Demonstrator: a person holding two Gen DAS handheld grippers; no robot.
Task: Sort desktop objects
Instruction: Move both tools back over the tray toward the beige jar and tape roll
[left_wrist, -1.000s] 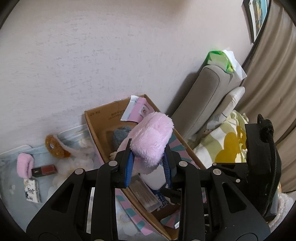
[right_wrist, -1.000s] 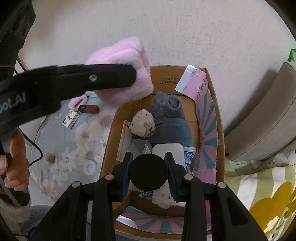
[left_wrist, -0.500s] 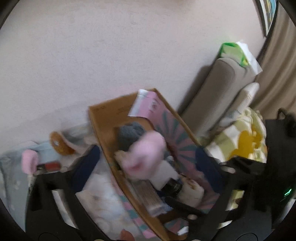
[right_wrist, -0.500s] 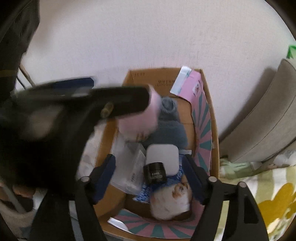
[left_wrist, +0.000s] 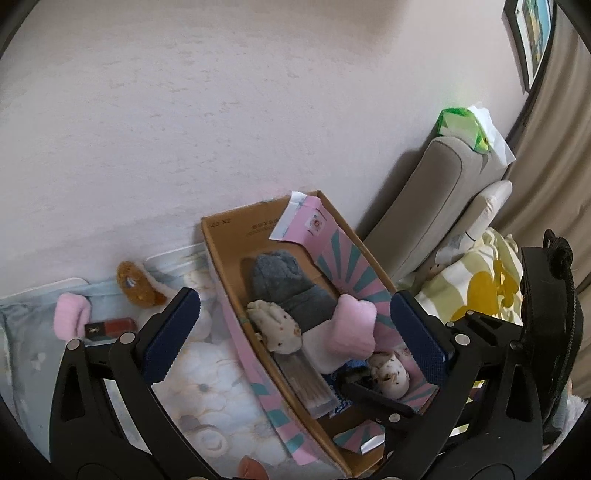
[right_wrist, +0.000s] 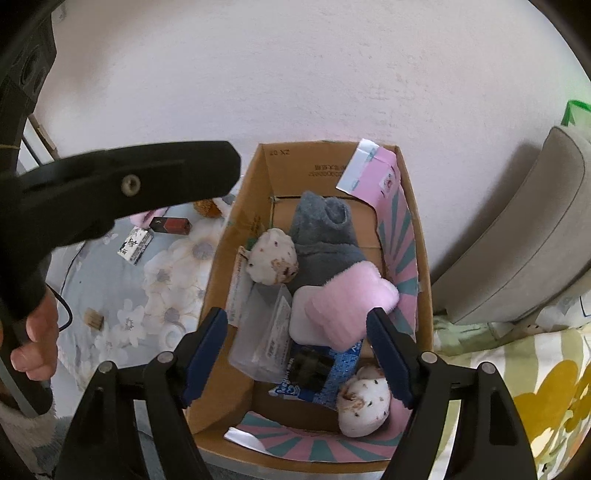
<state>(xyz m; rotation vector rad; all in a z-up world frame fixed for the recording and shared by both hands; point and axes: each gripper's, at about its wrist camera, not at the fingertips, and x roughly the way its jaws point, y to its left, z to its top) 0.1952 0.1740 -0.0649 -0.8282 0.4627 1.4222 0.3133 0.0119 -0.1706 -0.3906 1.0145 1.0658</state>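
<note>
Both claws are hovering above the cardboard box (right_wrist: 424, 295), angled down into it. The left claw (left_wrist: 295, 332) is standing wide open and empty, as is the right claw (right_wrist: 297, 354). The pink plush (right_wrist: 351, 306) is lying inside the box, resting against the grey plush (right_wrist: 321, 236).

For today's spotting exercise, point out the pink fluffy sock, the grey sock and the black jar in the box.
pink fluffy sock (right_wrist: 351, 306), right wrist view, middle of its fuzzy body.
grey sock (right_wrist: 323, 229), right wrist view, its upper half.
black jar (right_wrist: 310, 369), right wrist view, its side.
</note>
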